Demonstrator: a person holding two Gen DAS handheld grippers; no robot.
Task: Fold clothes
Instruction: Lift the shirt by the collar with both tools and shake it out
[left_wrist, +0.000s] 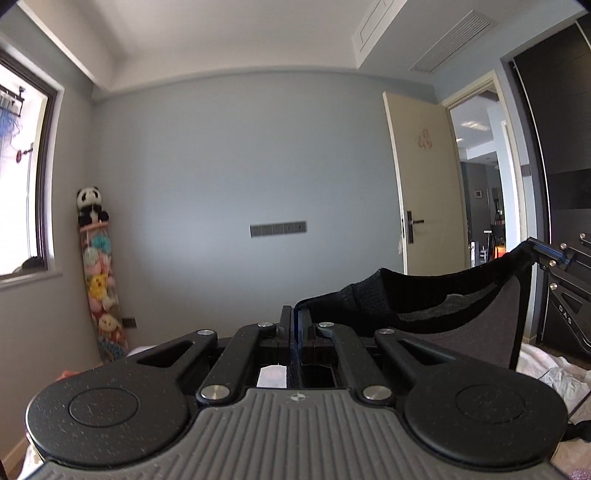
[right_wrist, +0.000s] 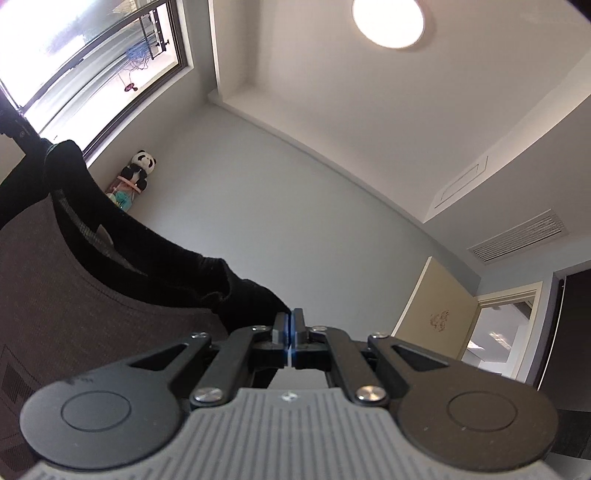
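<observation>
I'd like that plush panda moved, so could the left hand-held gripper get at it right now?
Probably not: the left hand-held gripper is shut on the dark garment, which the right hand-held gripper also holds, and the plush panda sits across the room.

The only readable lettering is on the black metal arm of the right claw (left_wrist: 564, 314), seen at the right edge of the left wrist view: small pale characters that read roughly "OAS", running along the arm. A small white tag with a reddish print (left_wrist: 272, 376) lies between the left claw's arms, its marking too blurred to read. The cream door (left_wrist: 424, 177) bears a pinkish ornament, not text.
</observation>
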